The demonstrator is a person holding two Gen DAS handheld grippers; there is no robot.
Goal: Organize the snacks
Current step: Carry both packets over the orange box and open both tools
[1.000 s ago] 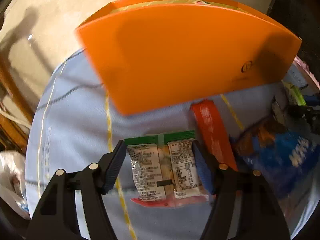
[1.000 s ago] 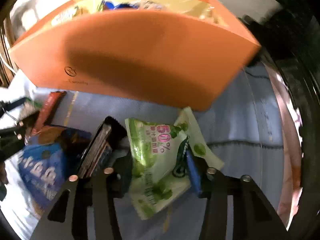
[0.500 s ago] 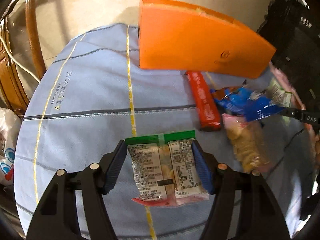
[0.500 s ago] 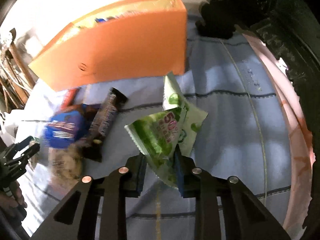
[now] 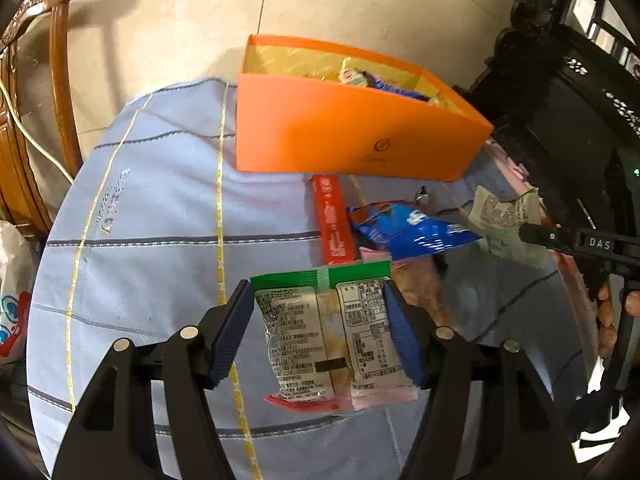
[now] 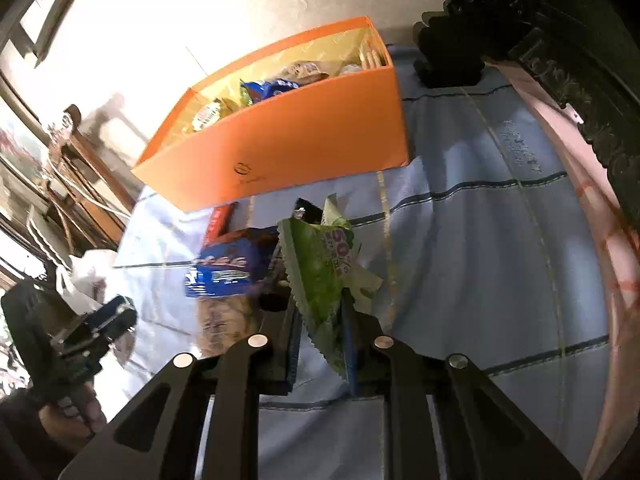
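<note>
My left gripper (image 5: 320, 320) is shut on a clear snack packet with a green top (image 5: 324, 336), held above the blue cloth. The right gripper (image 6: 324, 344) is shut on a crumpled green packet (image 6: 320, 276), pinched thin between its pads. That packet's pale back (image 5: 504, 216) also shows at the right of the left wrist view. An orange box (image 5: 352, 140) (image 6: 280, 152) stands open-topped at the far side with several snacks inside. In front of it lie a red bar (image 5: 334, 220), a blue packet (image 5: 412, 232) (image 6: 224, 268) and a biscuit packet (image 5: 420, 288).
A light blue cloth with gold and dark lines (image 5: 160, 220) covers the round table. A wooden chair (image 5: 60, 80) and a white bag (image 5: 12, 300) stand off its left edge. Dark carved furniture (image 5: 560, 100) (image 6: 540, 20) rises on the right.
Both grippers rose and drew back from the orange box, each carrying its packet; the box's inside now shows. The right jaws squeezed tighter on the green packet.
</note>
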